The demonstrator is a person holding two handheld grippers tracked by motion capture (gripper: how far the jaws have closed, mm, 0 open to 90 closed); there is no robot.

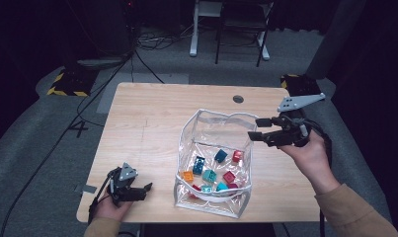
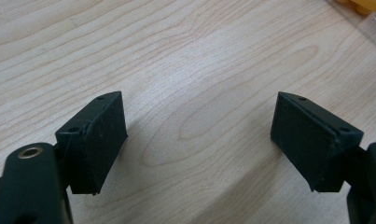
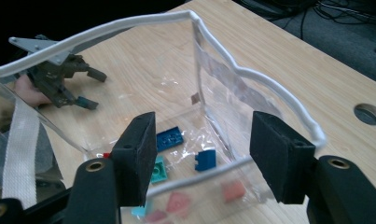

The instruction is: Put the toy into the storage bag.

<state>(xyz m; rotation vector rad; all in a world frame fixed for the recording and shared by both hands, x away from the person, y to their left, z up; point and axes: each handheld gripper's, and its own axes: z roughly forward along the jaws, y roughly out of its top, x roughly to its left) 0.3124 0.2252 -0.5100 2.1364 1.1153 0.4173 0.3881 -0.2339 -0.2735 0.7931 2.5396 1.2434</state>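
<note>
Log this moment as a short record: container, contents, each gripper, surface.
container: clear plastic bag with white trim, standing open on the table
contents: small toy bricks in blue, teal, red and orange, loose on the bag's bottom
left gripper: open, nothing between its jaws, low over bare wood left of the bag
right gripper: open, nothing held, at the bag's right rim
surface: light wooden table with a round cable hole

I see a glossy clear plastic bag (image 1: 214,129) with white cloth trim; pale matt wood-grain tabletop (image 1: 147,123); matt black gripper pads (image 2: 101,140)
</note>
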